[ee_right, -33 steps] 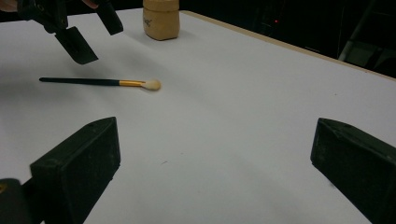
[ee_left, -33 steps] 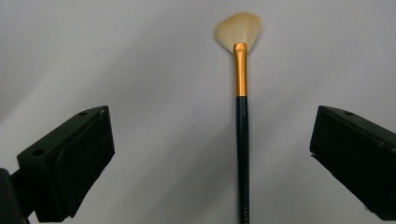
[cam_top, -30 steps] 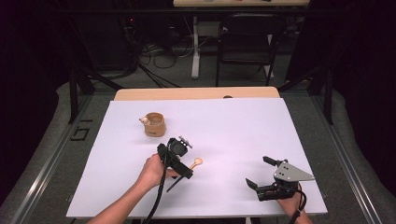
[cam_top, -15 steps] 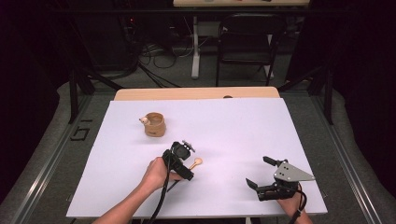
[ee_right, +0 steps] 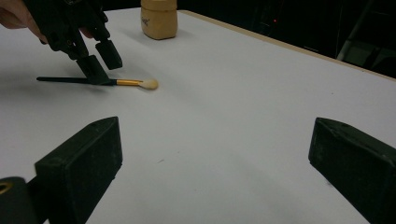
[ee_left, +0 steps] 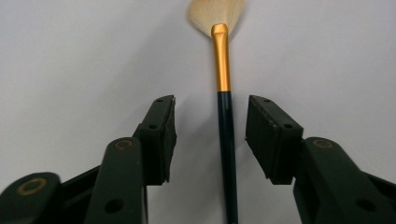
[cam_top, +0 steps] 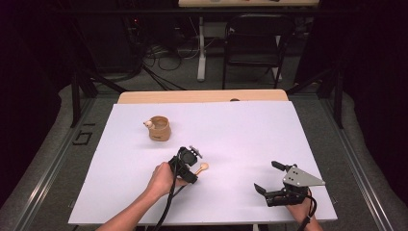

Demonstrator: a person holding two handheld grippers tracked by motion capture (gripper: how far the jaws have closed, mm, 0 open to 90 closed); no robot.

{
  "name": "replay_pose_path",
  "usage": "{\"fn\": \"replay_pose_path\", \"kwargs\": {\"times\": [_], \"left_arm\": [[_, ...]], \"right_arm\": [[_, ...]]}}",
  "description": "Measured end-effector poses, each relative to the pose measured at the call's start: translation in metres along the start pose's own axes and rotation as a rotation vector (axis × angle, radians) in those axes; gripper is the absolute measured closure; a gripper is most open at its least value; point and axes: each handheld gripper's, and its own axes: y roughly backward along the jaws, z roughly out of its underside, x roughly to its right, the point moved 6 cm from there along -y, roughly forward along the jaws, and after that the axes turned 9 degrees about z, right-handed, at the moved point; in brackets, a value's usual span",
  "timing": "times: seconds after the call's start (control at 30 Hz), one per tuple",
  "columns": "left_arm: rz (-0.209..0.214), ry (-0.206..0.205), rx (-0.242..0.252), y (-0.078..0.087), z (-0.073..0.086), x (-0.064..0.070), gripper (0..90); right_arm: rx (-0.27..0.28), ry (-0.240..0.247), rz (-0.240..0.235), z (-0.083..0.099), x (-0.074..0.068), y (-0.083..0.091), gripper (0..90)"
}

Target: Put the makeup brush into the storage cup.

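- Brush (ee_left: 226, 135) lying flat on the white counter (cam_top: 240, 130), its dark handle running between the fingers (ee_left: 161, 135) of the left gripper (ee_left: 211, 140), which stand spread on either side without touching it.
- Gold collar and pale bristles of the brush reach out past the fingertips, pointing away from the person's left hand (cam_top: 161, 179).
- Left gripper (cam_top: 185, 163) tilts down over the brush, near the counter's front middle.
- Right gripper (cam_top: 284, 185) sits well to the right of the brush, near the counter's front edge, its fingers (ee_right: 79, 168) spread wide with nothing between them.
- Tan wooden cup (cam_top: 159, 128) stands upright beyond the brush, well apart from it, toward the back left.
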Motion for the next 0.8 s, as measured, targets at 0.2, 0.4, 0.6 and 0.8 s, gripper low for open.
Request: {"fn": "replay_pose_path", "kwargs": {"times": [0.2, 0.4, 0.6, 0.8], "left_arm": [[0.016, -0.017, -0.006, -0.001, 0.0, 0.0028, 64.6], [0.029, -0.025, -0.019, -0.0039, 0.0016, 0.0033, 70.4], [0.026, -0.035, -0.018, -0.0041, 0.0009, 0.0034, 76.5], [0.028, -0.038, -0.017, -0.005, 0.0006, 0.0043, 78.9]], "right_arm": [[0.001, 0.001, -0.002, 0.0, -0.0001, 0.0, 2.4], [0.005, 0.002, 0.0, -0.0003, 0.0001, -0.0001, 2.9], [0.0, 0.002, 0.0, 0.0, 0.0001, -0.0001, 3.0], [0.003, 0.001, -0.003, 0.0, 0.0002, -0.0002, 3.0]]}}
